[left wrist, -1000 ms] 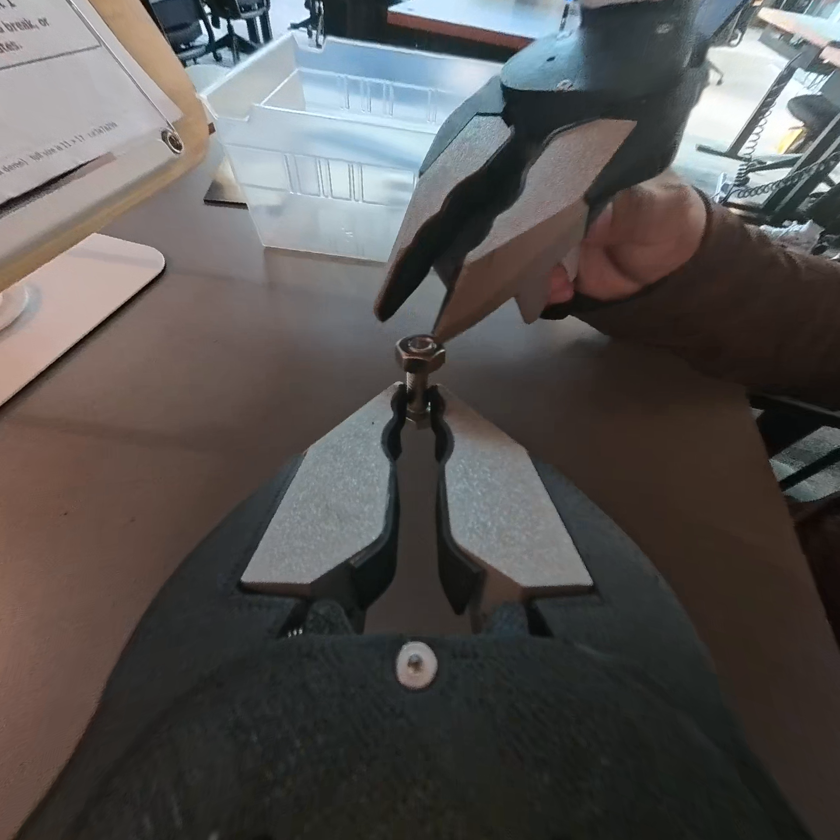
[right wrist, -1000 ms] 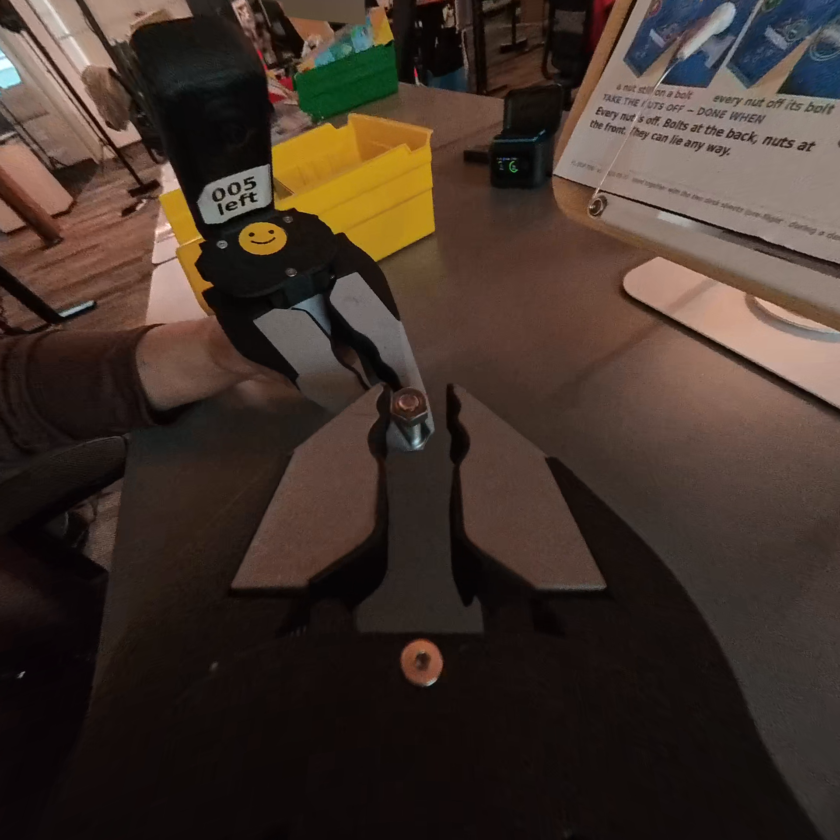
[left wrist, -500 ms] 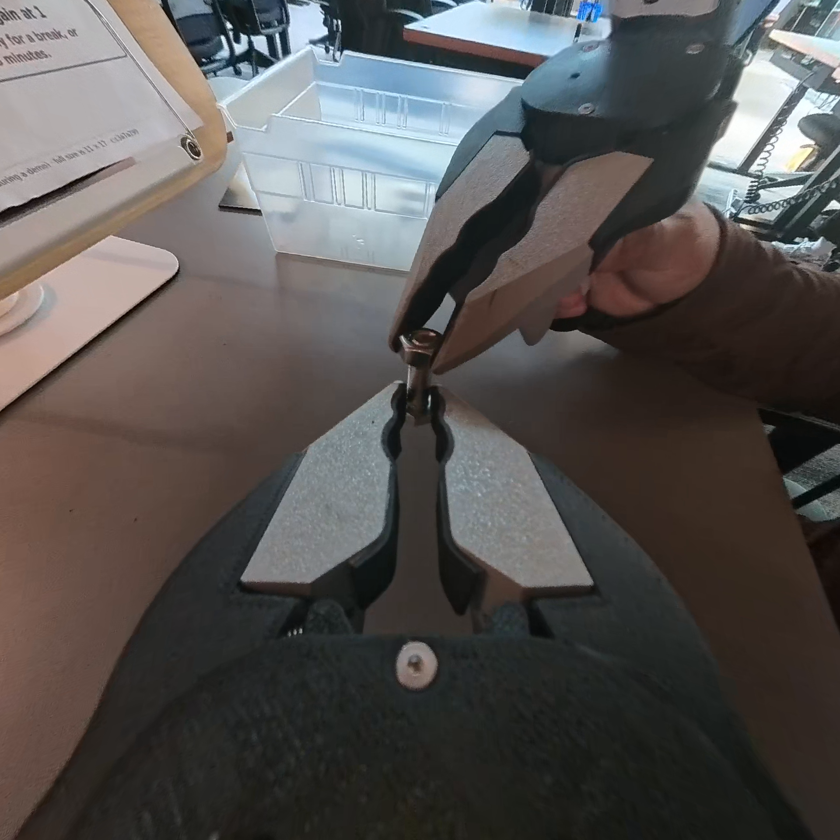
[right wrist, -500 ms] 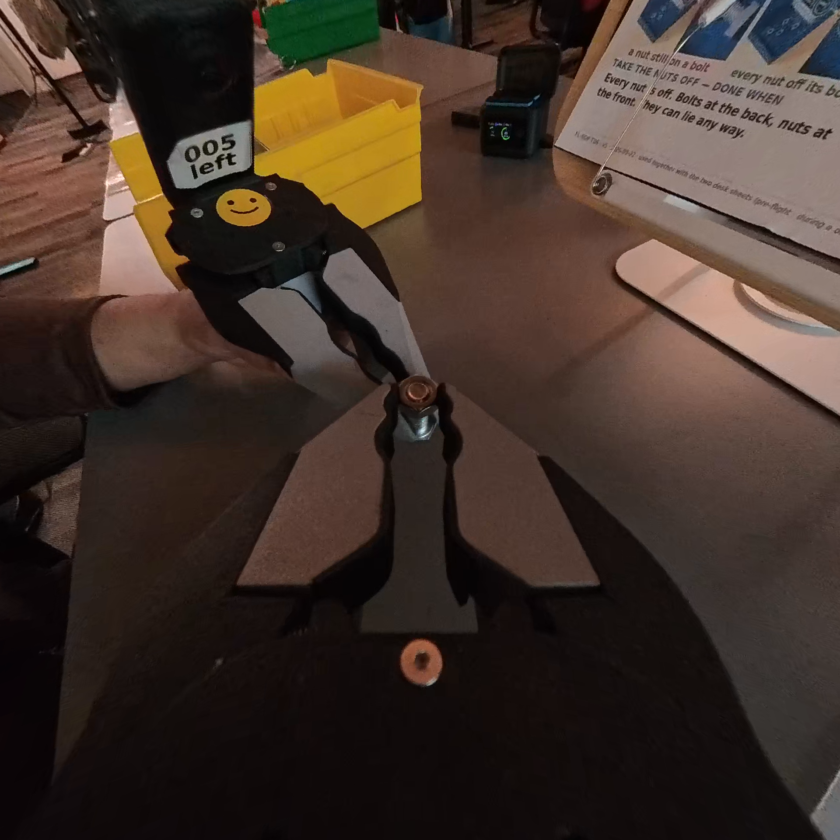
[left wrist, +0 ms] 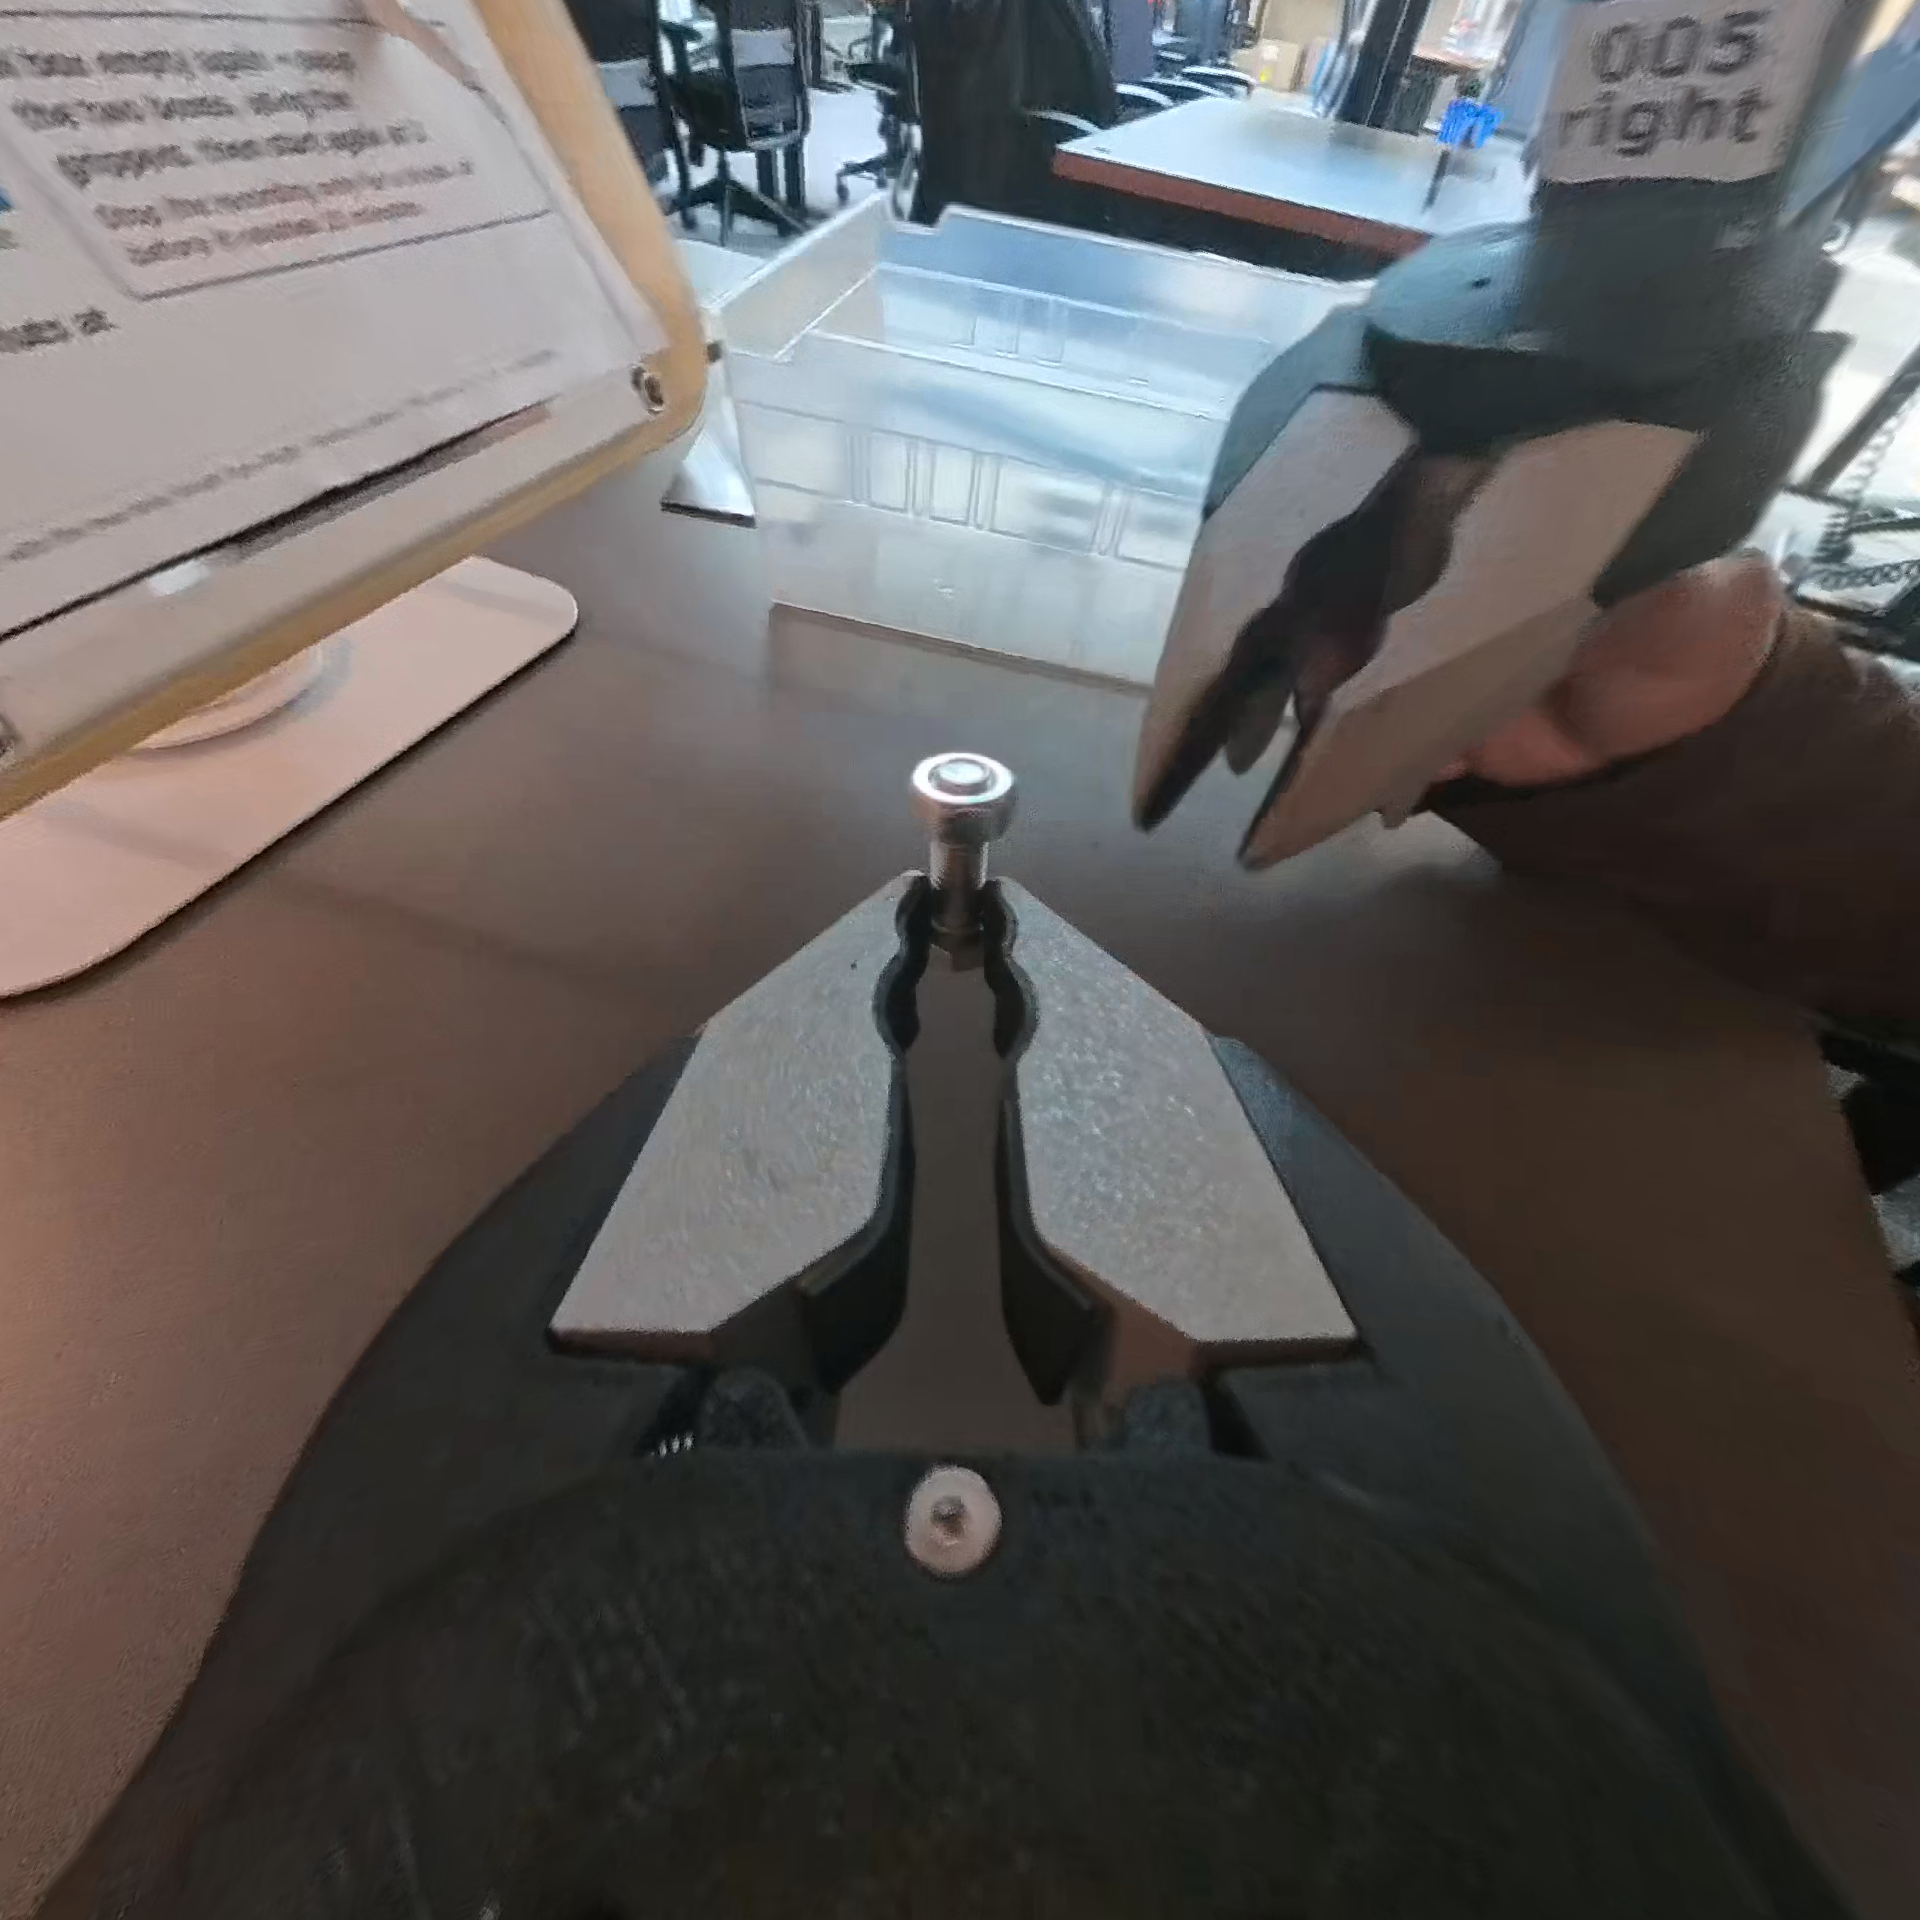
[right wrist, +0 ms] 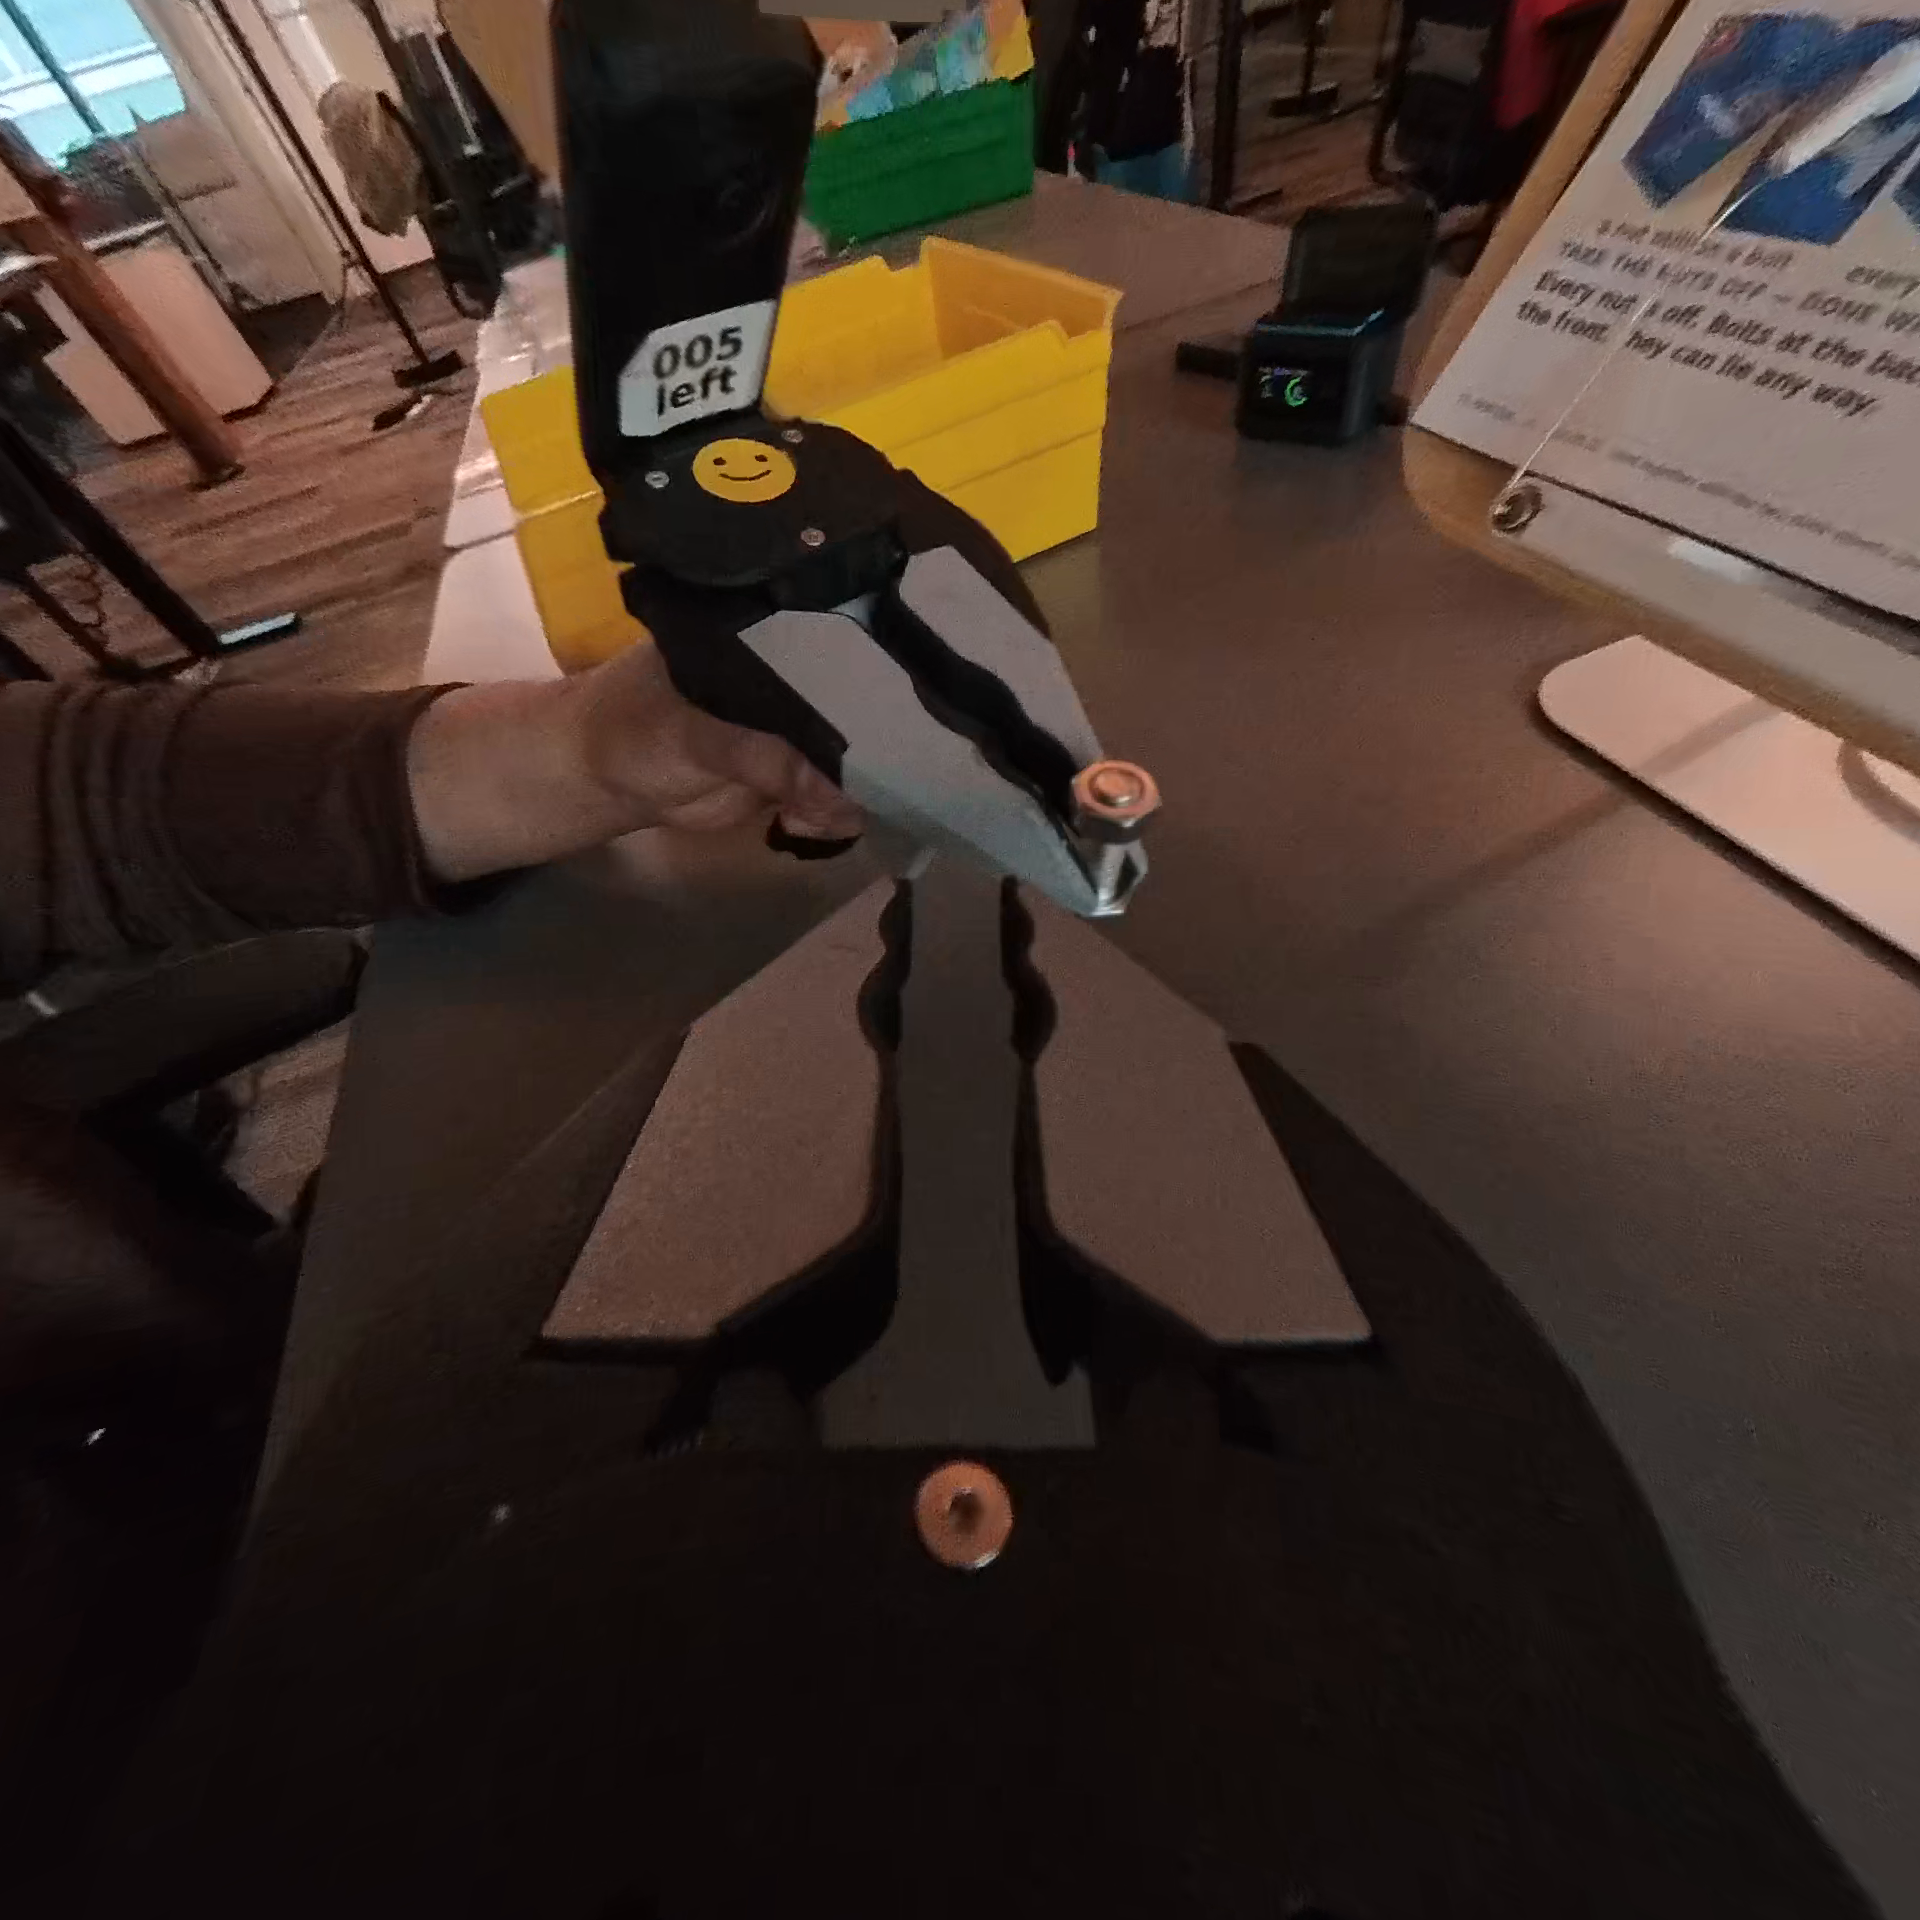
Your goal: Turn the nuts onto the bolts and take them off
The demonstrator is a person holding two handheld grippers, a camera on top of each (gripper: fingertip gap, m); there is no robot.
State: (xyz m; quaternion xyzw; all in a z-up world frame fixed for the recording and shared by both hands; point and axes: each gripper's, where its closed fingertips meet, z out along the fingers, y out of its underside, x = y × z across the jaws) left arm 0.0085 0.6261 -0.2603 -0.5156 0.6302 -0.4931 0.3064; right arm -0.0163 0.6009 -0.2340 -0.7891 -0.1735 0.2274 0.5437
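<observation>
My left gripper [left wrist: 956,914] is shut on the lower part of a steel bolt [left wrist: 954,873] and holds it upright above the dark table [left wrist: 520,1039]. A nut [left wrist: 961,795] sits at the bolt's top end. In the right wrist view the left gripper [right wrist: 1091,873] holds the bolt [right wrist: 1117,868] with the nut [right wrist: 1112,802] just right of my right gripper's tips. My right gripper [right wrist: 954,899] has its fingers a narrow gap apart with nothing between them. In the left wrist view it [left wrist: 1195,842] hangs to the right of the nut, apart from it.
A clear plastic bin [left wrist: 987,436] stands behind the bolt. A yellow bin [right wrist: 966,405] stands behind the left gripper, with a green bin [right wrist: 914,156] farther back. A sign on a white stand [left wrist: 260,343] is at the left, also in the right wrist view [right wrist: 1714,343]. A small black device [right wrist: 1320,384] stands by it. One gripper's finger ends stand about 4 centimetres off the other's.
The right gripper was closed around the nut half a second ago. It has let go and drawn away to the right. The left gripper keeps hold of the bolt.
</observation>
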